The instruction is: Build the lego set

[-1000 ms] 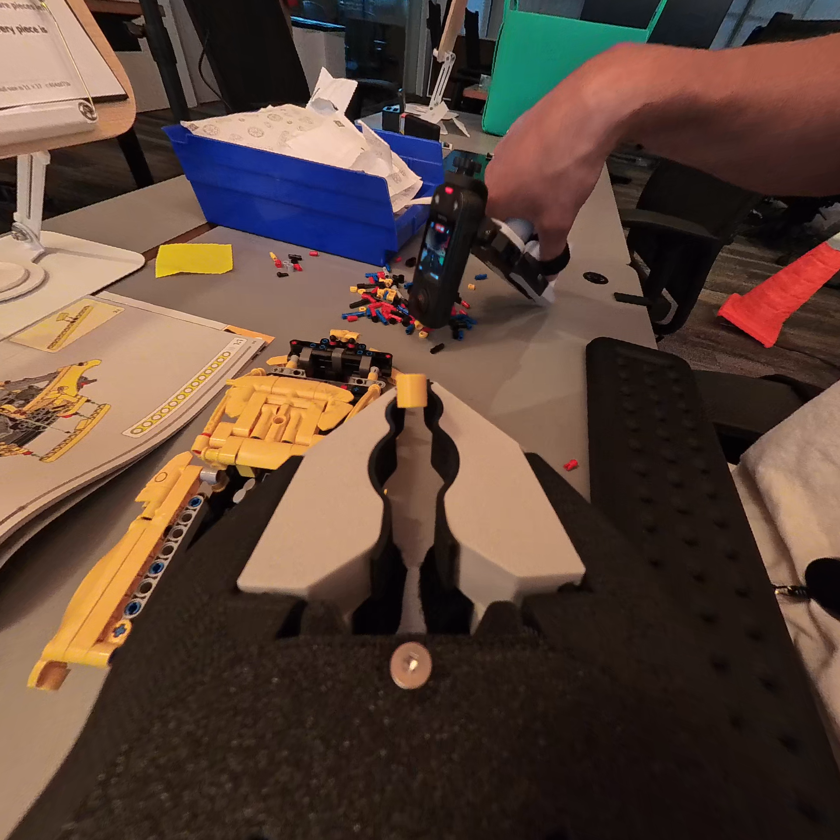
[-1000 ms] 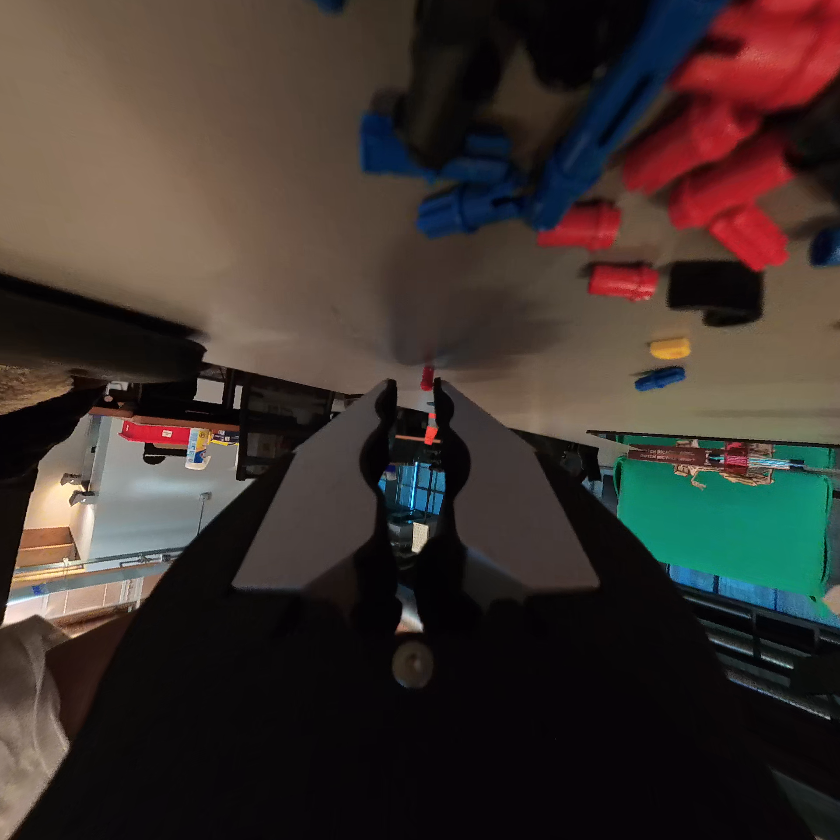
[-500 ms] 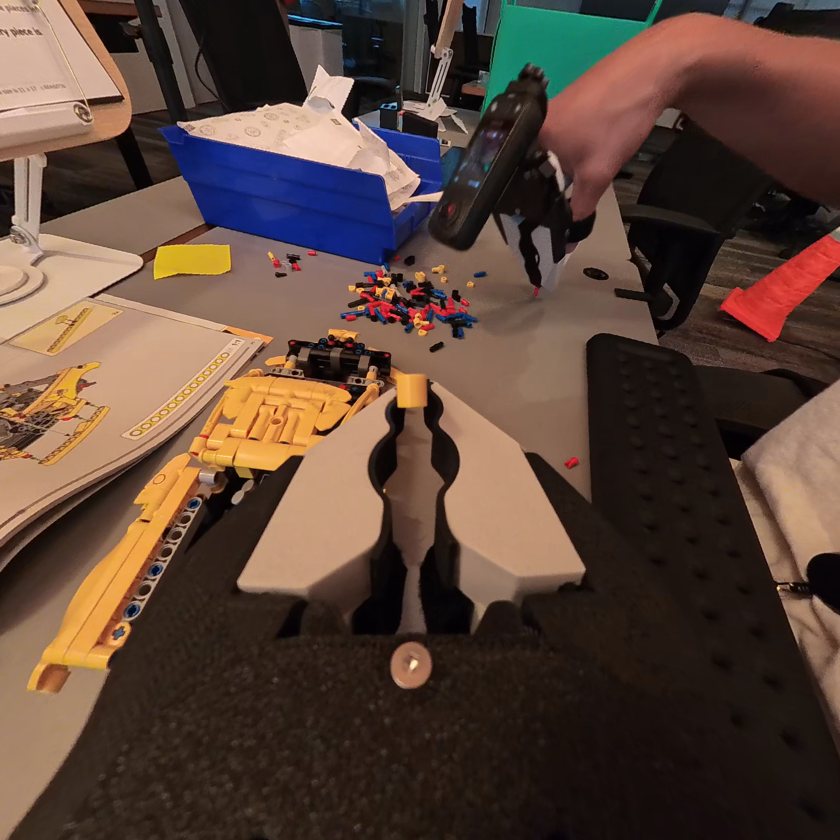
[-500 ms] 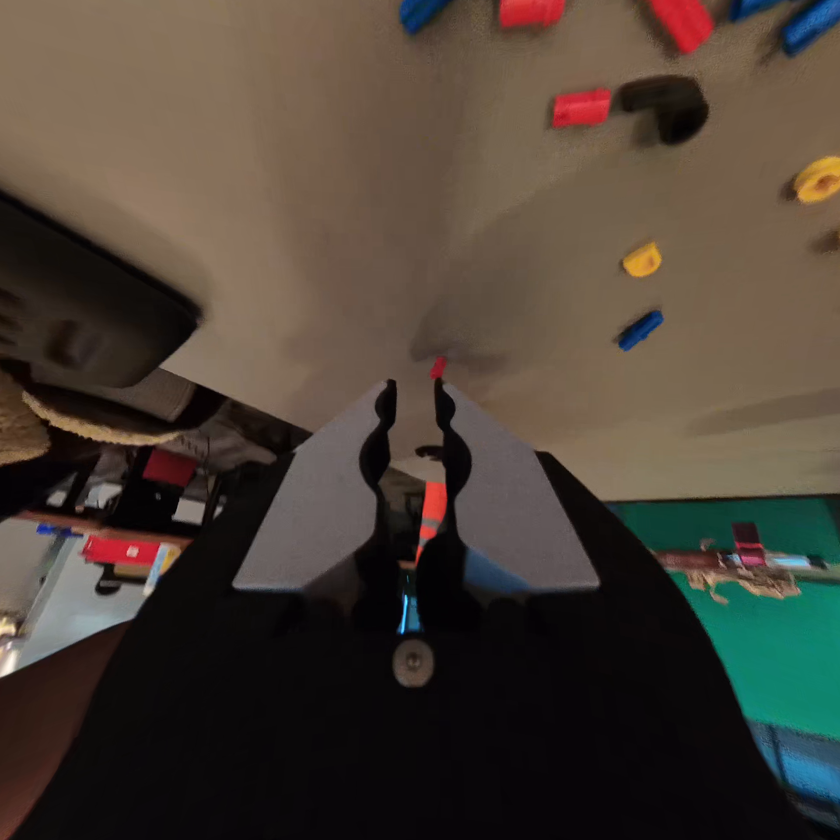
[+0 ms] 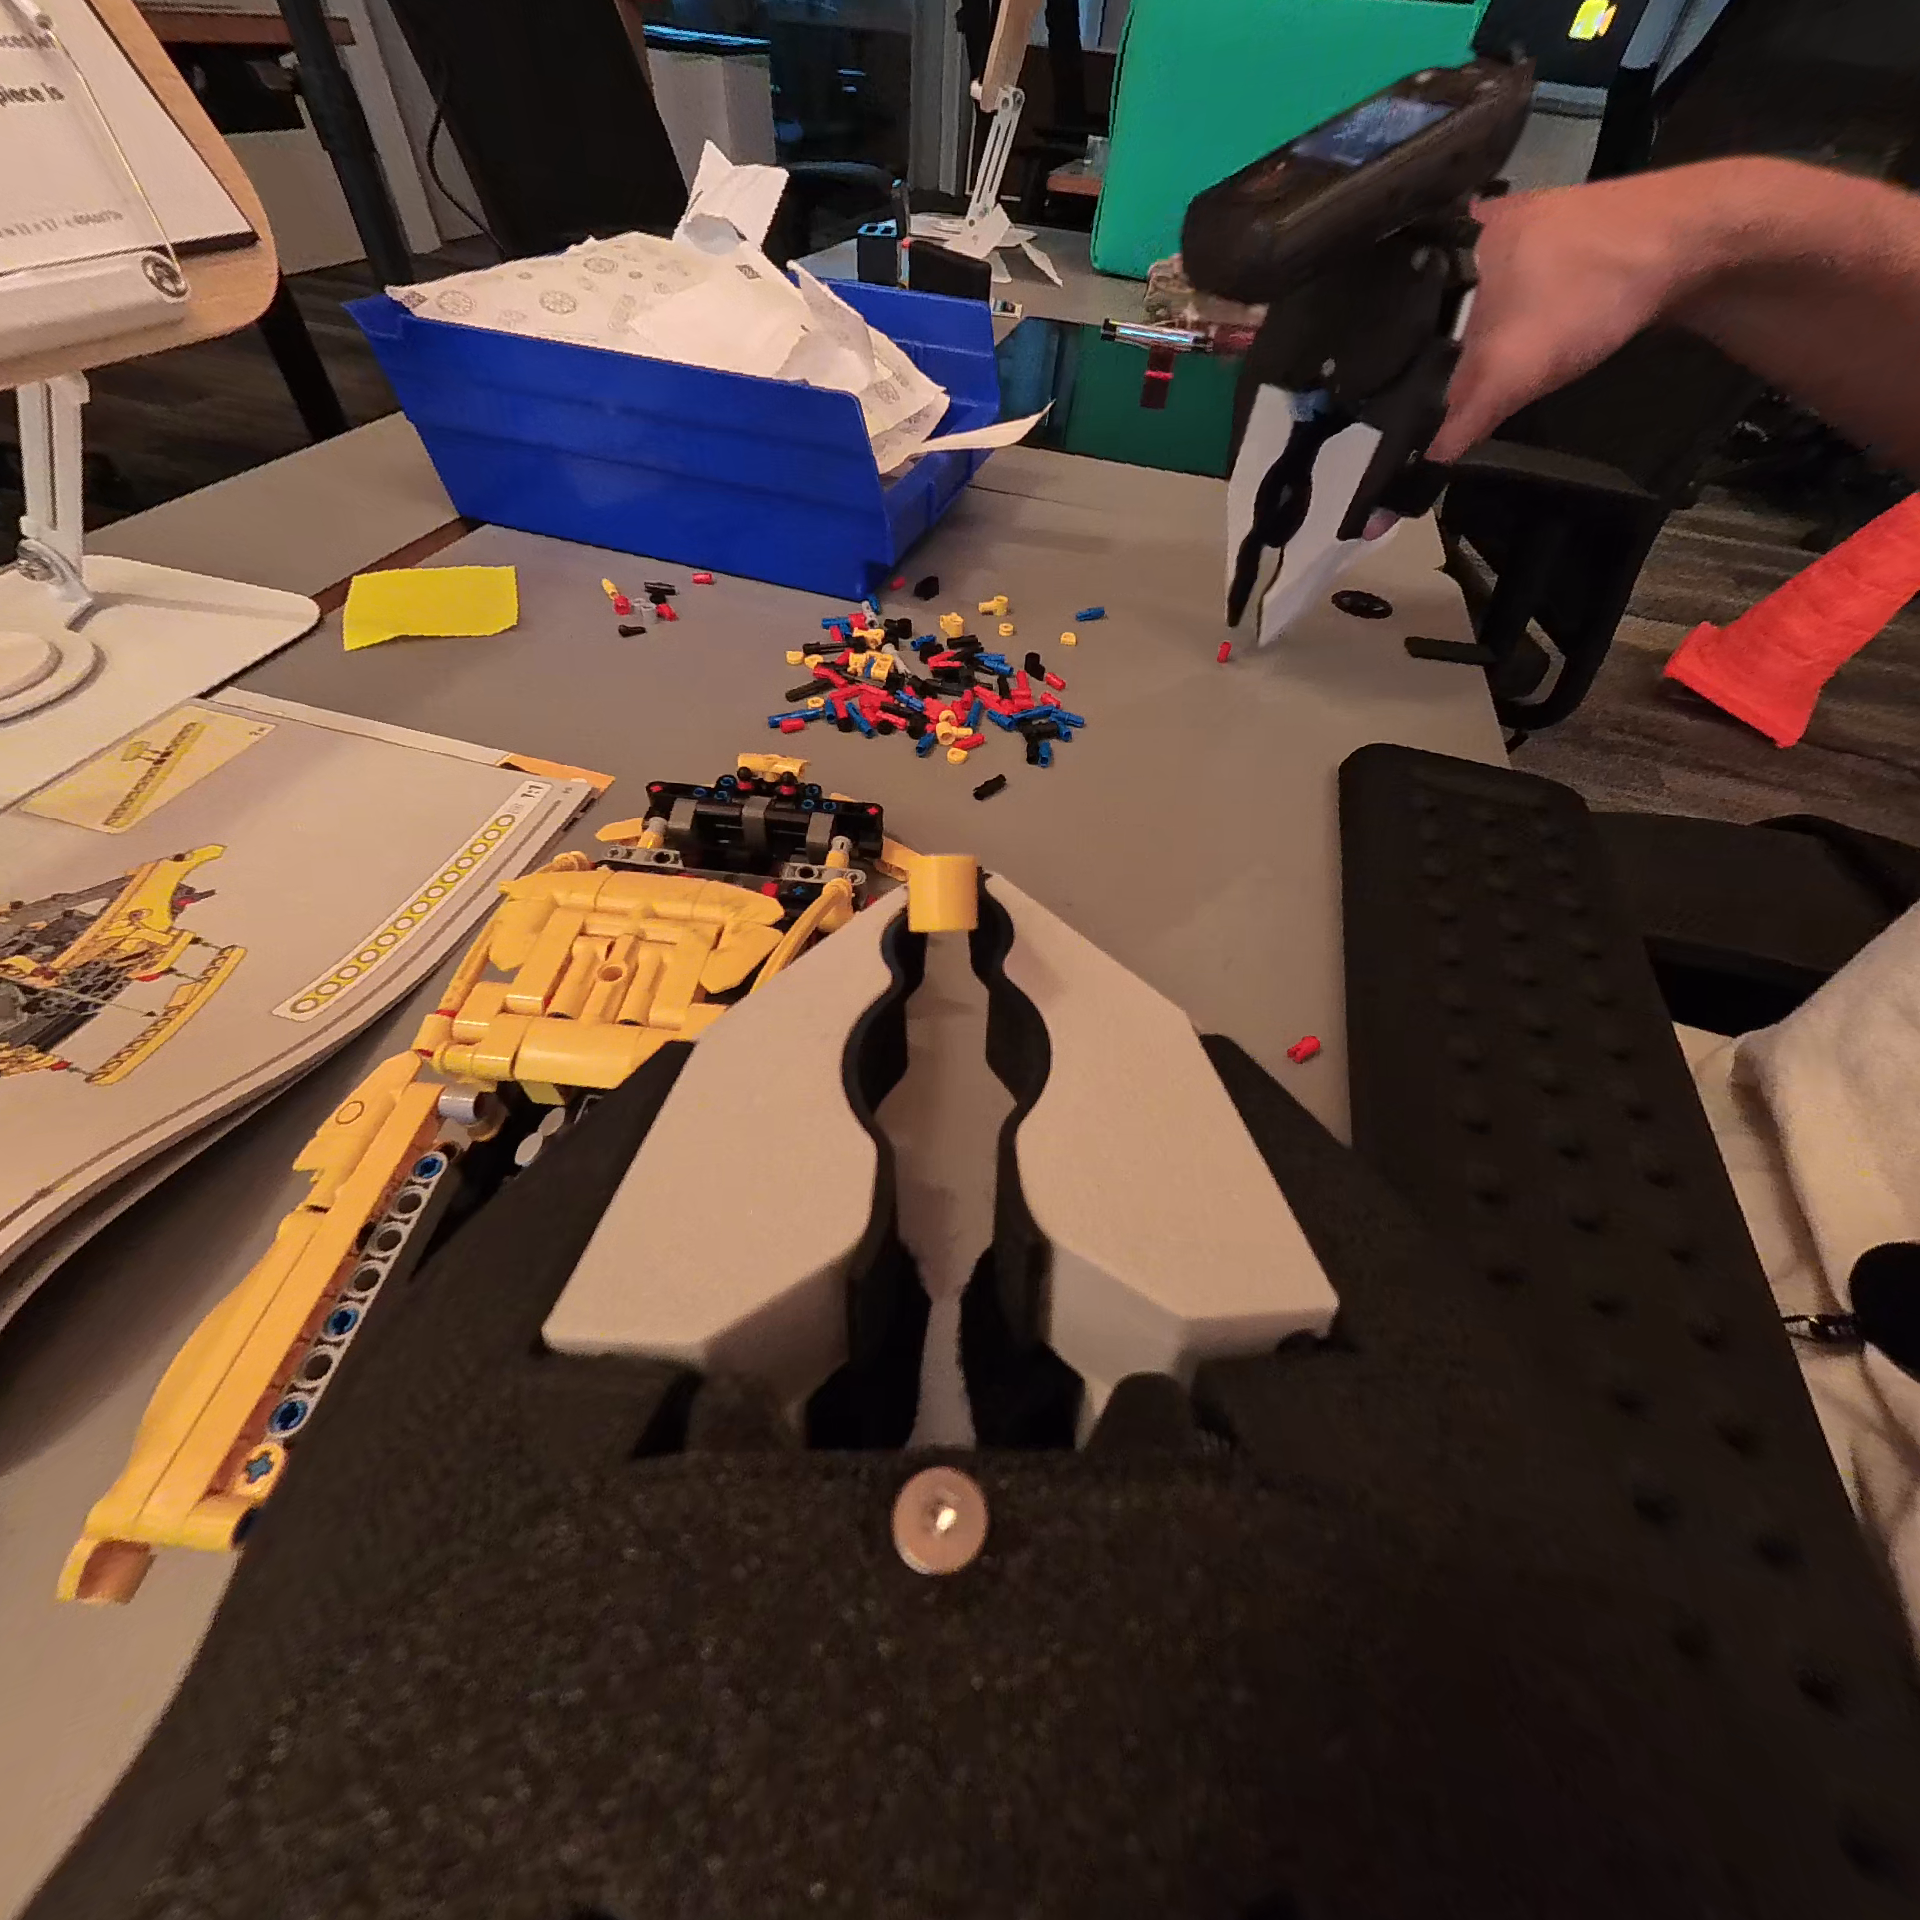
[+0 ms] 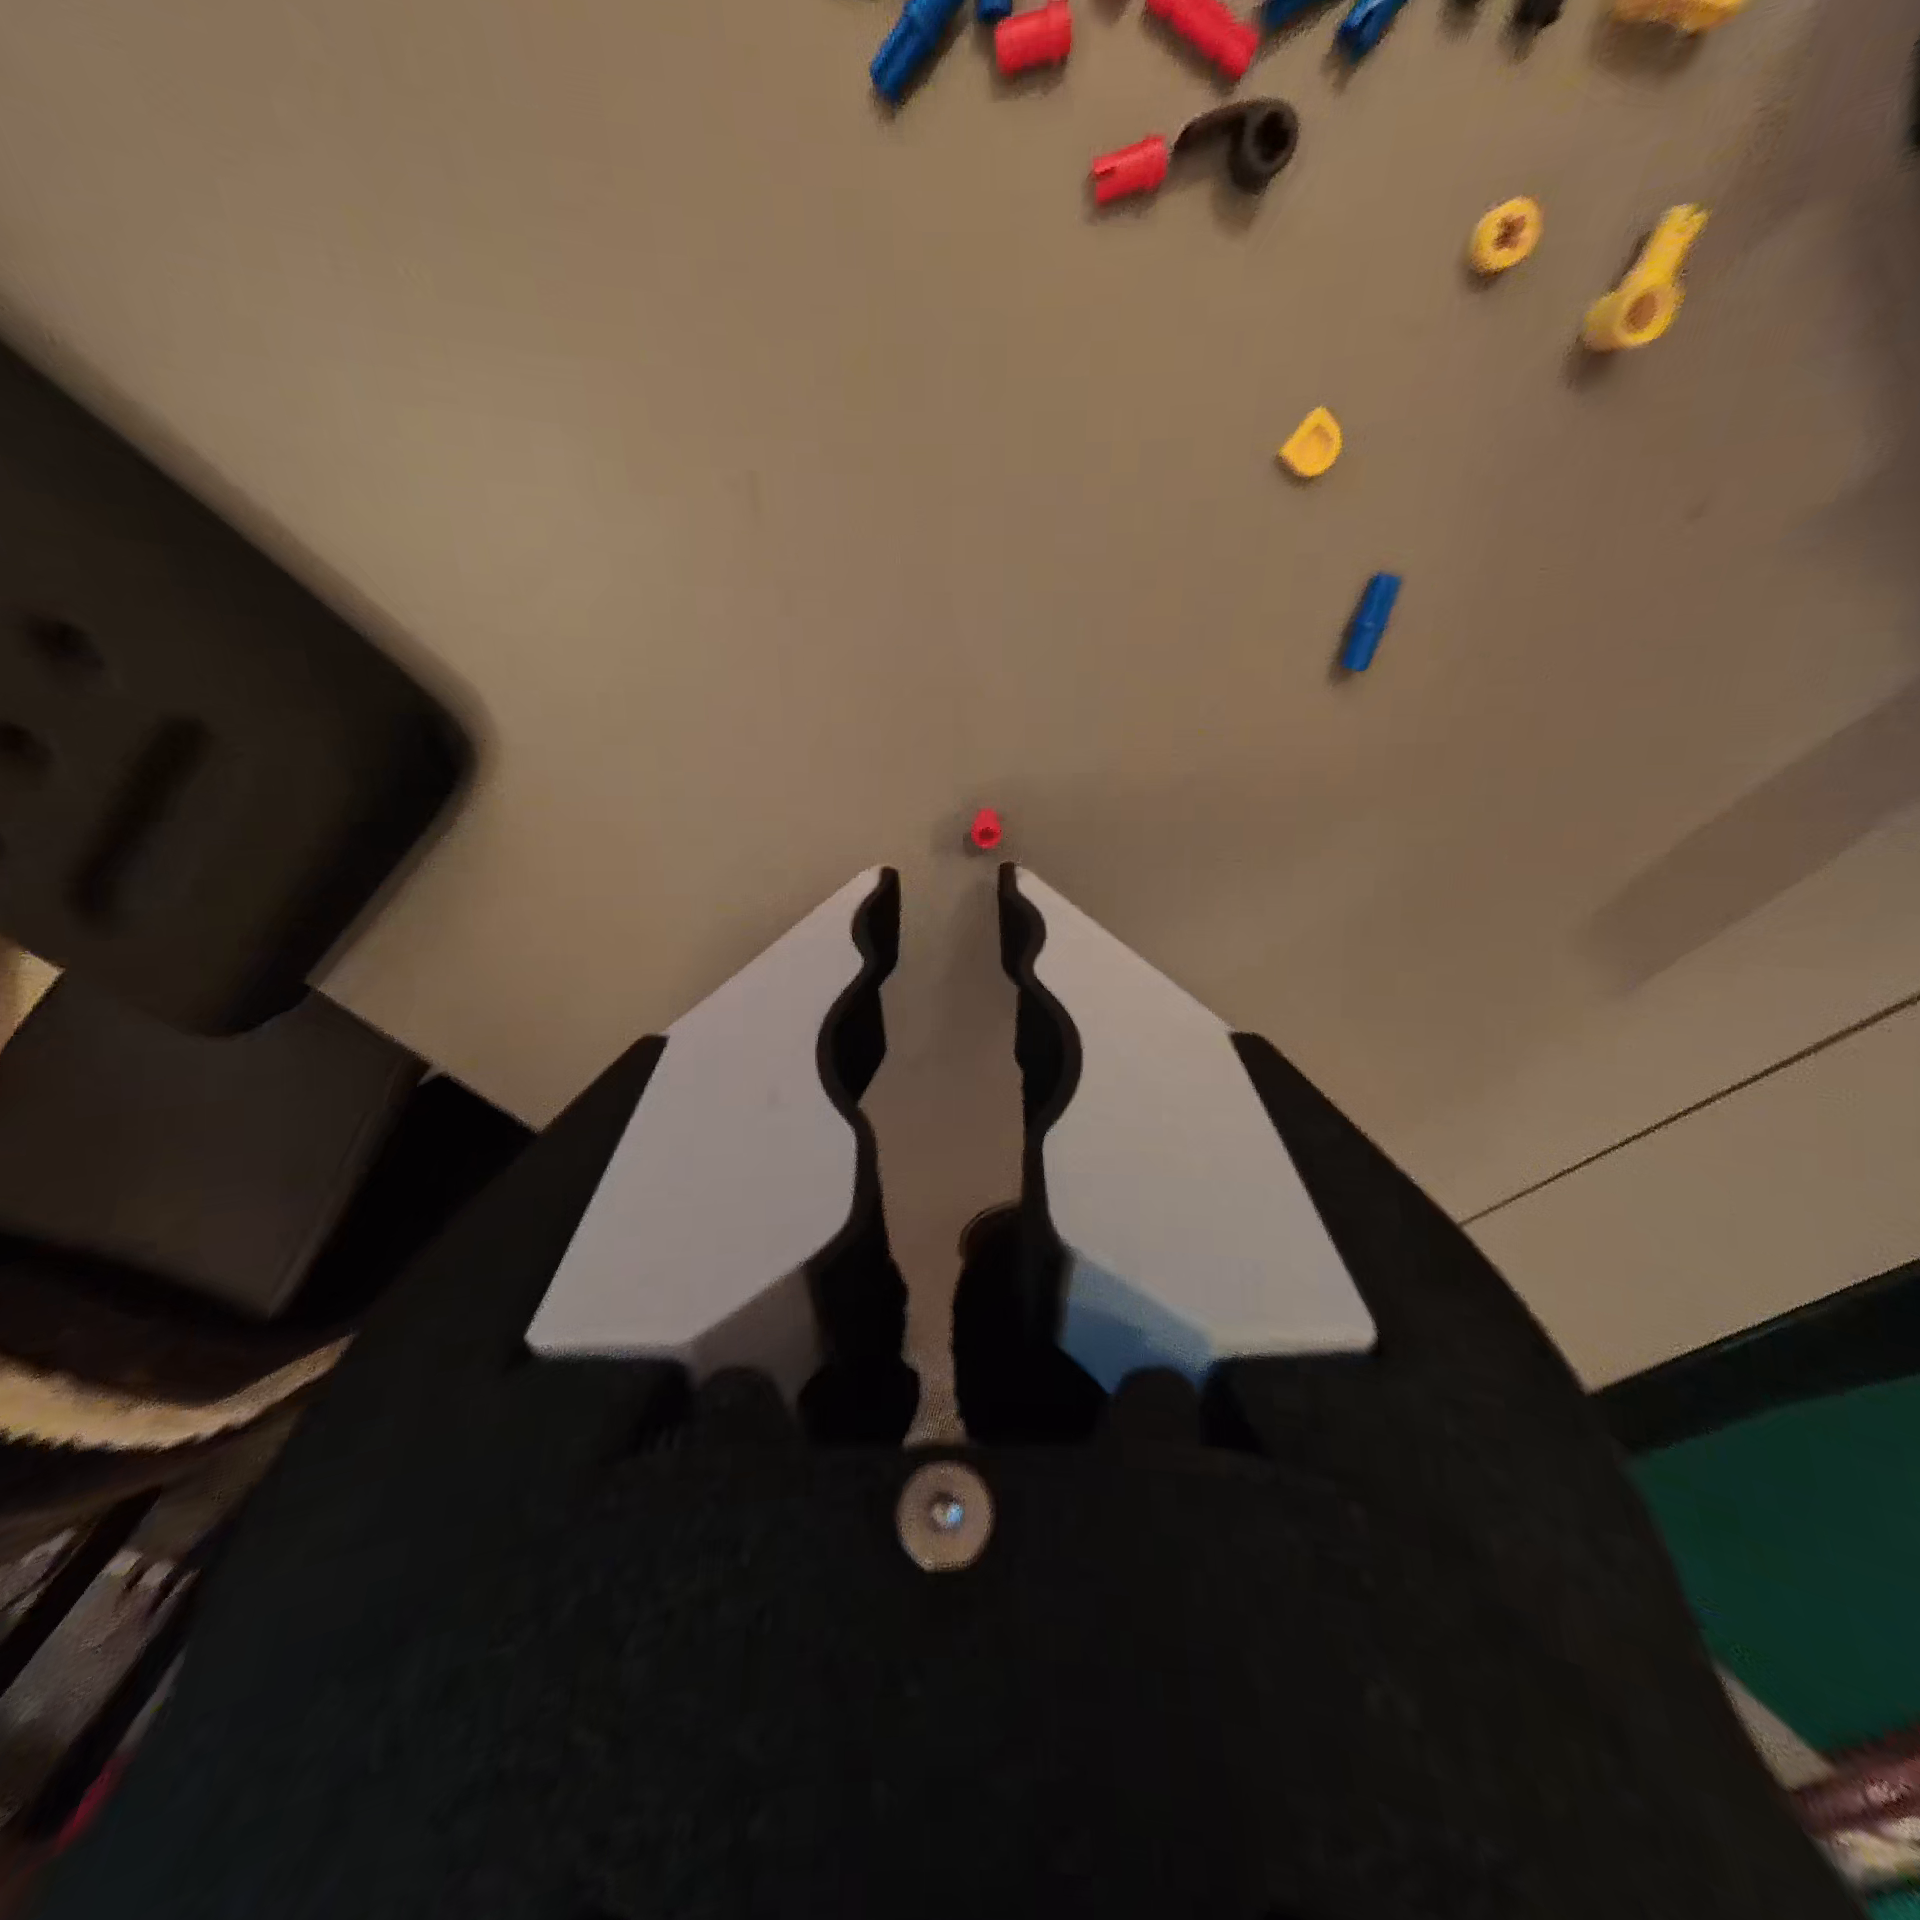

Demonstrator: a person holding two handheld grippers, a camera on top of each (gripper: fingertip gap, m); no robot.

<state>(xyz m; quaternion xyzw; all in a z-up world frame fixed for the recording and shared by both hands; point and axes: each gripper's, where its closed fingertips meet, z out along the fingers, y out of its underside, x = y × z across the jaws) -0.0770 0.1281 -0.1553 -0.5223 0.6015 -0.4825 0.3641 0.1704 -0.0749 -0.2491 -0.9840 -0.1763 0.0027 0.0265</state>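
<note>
Two grippers are working over the grey worktop [image 5: 1143,831]. The left gripper [image 5: 943,904] is clenching its jaws on a small yellow cylindrical lego piece [image 5: 943,891], just beside the partly built yellow lego model [image 5: 582,987]. The right gripper [image 6: 940,868] is hovering with jaws released just short of a tiny red lego pin [image 6: 984,829], right of the pile of loose red, blue, yellow and black pieces [image 5: 925,691].

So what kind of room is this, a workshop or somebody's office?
Most likely an office or lab used as a workspace. A grey desk holds a blue parts bin and an open instruction booklet, office chairs stand beyond it, and more desks sit in the background.
</note>
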